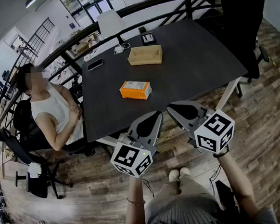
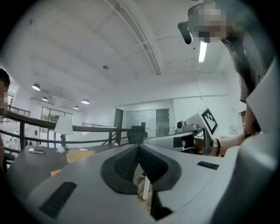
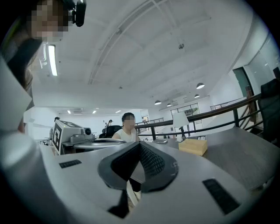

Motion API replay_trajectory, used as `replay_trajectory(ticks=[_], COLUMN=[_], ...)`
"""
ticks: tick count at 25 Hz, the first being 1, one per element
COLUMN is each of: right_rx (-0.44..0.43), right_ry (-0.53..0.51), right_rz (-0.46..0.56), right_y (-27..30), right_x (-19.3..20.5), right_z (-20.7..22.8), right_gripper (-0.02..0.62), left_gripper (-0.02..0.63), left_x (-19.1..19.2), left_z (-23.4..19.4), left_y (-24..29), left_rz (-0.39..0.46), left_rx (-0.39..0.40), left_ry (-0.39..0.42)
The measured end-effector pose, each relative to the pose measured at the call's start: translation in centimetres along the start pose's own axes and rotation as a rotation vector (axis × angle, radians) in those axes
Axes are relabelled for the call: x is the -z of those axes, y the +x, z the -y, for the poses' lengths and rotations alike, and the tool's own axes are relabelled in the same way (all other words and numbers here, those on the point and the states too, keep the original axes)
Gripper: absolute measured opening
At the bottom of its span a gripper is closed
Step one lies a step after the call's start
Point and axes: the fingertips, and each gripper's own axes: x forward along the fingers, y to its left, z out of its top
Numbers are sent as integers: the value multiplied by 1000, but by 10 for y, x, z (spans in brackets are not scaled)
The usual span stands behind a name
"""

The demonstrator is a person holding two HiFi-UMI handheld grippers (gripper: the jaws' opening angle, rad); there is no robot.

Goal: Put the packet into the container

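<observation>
- Packet (image 1: 135, 90): orange, flat on the table (image 1: 198, 56), toward its near edge, long axis roughly along that edge; container (image 1: 145, 55) beyond it, toward the far edge.
- Left gripper (image 1: 158, 113), right gripper (image 1: 169, 107): jaws together, nothing held, short of the near edge; packet ahead and leftward, left gripper slightly nearer.
</observation>
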Motion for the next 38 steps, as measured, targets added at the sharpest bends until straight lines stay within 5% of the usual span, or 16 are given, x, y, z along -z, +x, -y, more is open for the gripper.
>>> replay_trajectory(ticks=[24,38], right_rx=[-48,-81], right_ry=[43,-14], right_rz=[11,-89], right_y=[0,54], right_x=[9,26], right_z=[2,37], right_gripper=[11,11], left_gripper=[8,8], left_x=[4,30], left_z=[-3,-71], left_y=[-10,2], left_rz=[-3,-50], left_rx=[-65,-147], left_ry=[19,-20])
